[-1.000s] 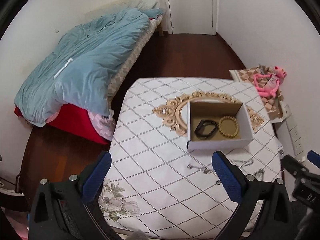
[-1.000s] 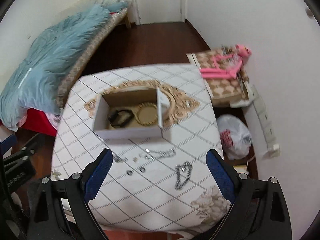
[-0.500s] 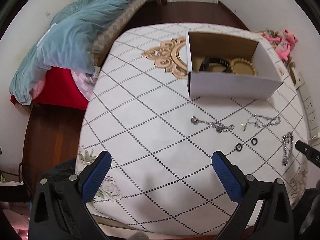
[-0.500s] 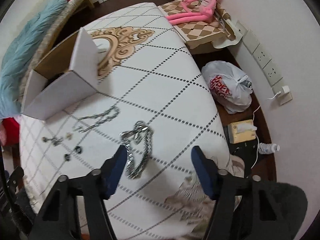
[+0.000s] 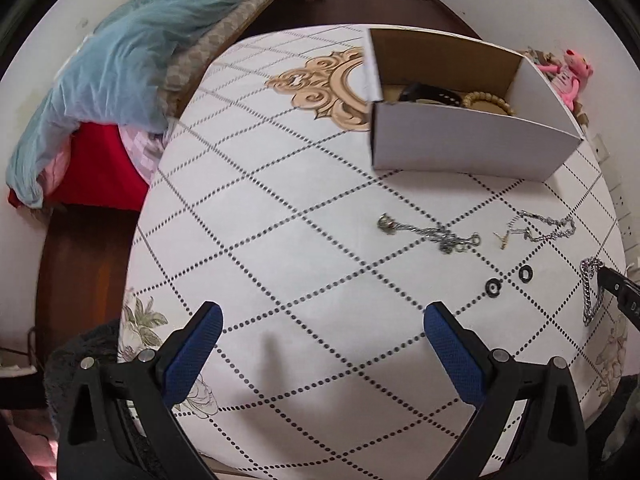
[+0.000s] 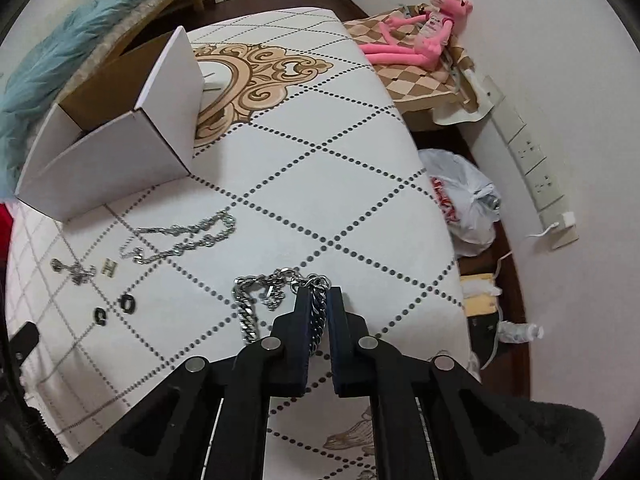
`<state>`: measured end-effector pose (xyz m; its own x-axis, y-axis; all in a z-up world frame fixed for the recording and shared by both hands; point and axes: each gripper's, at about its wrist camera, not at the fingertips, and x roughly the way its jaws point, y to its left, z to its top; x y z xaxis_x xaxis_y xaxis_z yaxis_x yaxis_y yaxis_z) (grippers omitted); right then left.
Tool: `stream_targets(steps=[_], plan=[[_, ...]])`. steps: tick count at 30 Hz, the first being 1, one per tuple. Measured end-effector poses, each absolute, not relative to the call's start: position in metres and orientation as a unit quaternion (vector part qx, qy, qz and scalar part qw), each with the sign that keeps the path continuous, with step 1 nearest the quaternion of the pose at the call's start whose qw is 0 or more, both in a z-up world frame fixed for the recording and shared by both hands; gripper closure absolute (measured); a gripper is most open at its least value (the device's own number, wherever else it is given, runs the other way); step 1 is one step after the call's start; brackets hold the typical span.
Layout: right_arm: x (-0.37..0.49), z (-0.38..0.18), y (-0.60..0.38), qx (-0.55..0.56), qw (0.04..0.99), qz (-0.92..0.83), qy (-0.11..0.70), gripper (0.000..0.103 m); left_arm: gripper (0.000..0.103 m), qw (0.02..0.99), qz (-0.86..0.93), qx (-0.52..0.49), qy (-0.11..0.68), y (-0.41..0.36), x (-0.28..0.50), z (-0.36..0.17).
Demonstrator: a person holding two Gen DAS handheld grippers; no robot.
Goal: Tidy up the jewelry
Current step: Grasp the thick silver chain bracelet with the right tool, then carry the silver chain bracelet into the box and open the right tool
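A white cardboard box (image 5: 464,148) stands on the table and holds a black bracelet (image 5: 428,94) and a beaded bracelet (image 5: 488,102). My right gripper (image 6: 319,294) is shut on a thick silver chain (image 6: 250,312) lying near the table's right edge; the chain also shows in the left wrist view (image 5: 590,296). A thin silver chain (image 6: 180,238), a small pendant chain (image 5: 430,234), a gold charm (image 6: 109,267) and two black rings (image 6: 114,308) lie loose in front of the box. My left gripper (image 5: 320,330) is open and empty over the table's near edge.
The table (image 5: 260,240) has a white quilted cover with a gold ornament (image 5: 332,84). A bed with a blue duvet (image 5: 120,52) is to the left. A pink plush toy (image 6: 416,36), a plastic bag (image 6: 460,204) and wall sockets (image 6: 528,160) are at the right.
Both grippers have dropped closer to the table. My right gripper has closed from open onto the thick silver chain. My left gripper stayed open.
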<state>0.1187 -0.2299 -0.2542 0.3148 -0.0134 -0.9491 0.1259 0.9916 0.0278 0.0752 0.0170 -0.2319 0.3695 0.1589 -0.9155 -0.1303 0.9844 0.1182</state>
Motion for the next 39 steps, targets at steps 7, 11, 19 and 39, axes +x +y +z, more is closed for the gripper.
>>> stream_targets(steps=[7, 11, 19, 39], plan=[[0.107, -0.218, -0.231, 0.119, 0.828, -0.001, 0.548, 0.095, 0.001, 0.821, 0.073, -0.037, 0.564, 0.044, 0.081, -0.240], [0.109, -0.206, -0.221, 0.124, 0.834, 0.014, 0.537, 0.095, 0.001, 0.820, 0.050, -0.078, 0.565, 0.046, 0.097, -0.246], [0.120, -0.219, -0.222, 0.128, 0.826, 0.004, 0.549, 0.095, 0.039, 0.831, 0.009, -0.032, 0.555, 0.017, 0.126, -0.255], [0.123, -0.148, -0.214, 0.158, 0.844, 0.074, 0.507, 0.095, 0.094, 0.887, -0.079, -0.044, 0.454, 0.005, 0.109, -0.146]])
